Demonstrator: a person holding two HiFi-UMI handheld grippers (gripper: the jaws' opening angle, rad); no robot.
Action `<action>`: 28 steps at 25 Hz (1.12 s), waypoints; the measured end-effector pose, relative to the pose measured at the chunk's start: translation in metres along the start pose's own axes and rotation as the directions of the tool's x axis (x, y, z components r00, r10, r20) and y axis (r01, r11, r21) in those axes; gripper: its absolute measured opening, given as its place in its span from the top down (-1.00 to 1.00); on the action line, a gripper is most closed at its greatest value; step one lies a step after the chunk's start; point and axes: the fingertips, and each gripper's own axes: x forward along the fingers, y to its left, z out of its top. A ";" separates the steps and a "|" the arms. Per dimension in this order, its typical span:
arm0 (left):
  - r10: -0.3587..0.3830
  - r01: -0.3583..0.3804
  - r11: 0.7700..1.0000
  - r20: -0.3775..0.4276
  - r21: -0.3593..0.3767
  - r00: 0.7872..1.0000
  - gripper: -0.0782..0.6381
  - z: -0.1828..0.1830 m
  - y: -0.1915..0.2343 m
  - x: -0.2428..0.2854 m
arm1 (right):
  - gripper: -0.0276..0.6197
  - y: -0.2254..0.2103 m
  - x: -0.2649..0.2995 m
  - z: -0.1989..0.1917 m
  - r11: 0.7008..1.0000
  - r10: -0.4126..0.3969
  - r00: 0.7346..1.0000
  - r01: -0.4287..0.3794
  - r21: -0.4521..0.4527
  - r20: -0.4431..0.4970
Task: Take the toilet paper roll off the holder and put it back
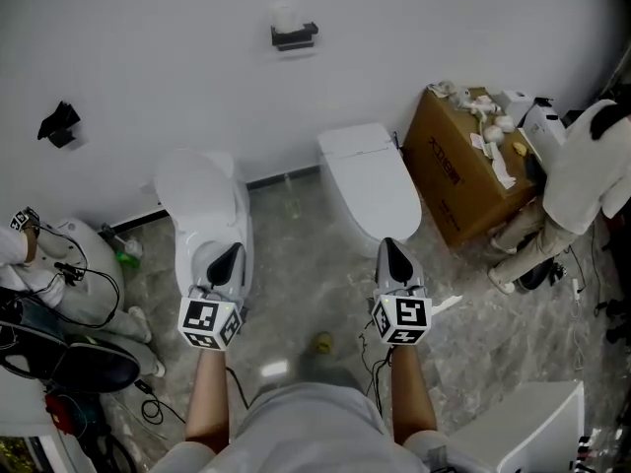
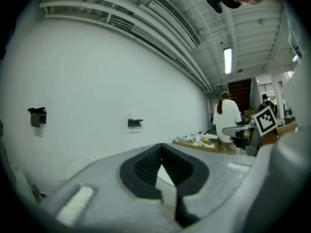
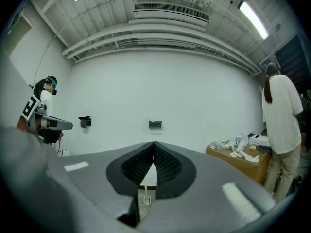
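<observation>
White wall ahead, with the toilet paper roll (image 1: 285, 16) sitting on its black holder (image 1: 295, 35), upper centre of the head view.
My left gripper (image 1: 229, 256) and right gripper (image 1: 392, 254), low centre, both have jaws together and empty, aimed level at the wall, probably for the reach; the pale roll nearly vanishes against the wall.

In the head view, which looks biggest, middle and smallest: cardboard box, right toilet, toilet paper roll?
1. cardboard box
2. right toilet, nearly as big, so a close call
3. toilet paper roll, tiny and farthest from the camera
</observation>
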 end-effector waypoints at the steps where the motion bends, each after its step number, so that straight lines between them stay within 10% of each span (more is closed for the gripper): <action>1: 0.002 -0.002 1.000 0.002 0.001 1.000 0.78 0.004 0.002 0.013 | 0.91 -0.008 0.011 0.002 1.000 0.000 1.000 0.000 0.004 0.001; 28: -0.045 0.044 0.998 0.013 0.034 0.999 0.78 0.033 0.058 0.241 | 0.91 -0.102 0.220 0.017 0.999 0.024 1.000 -0.025 0.043 0.018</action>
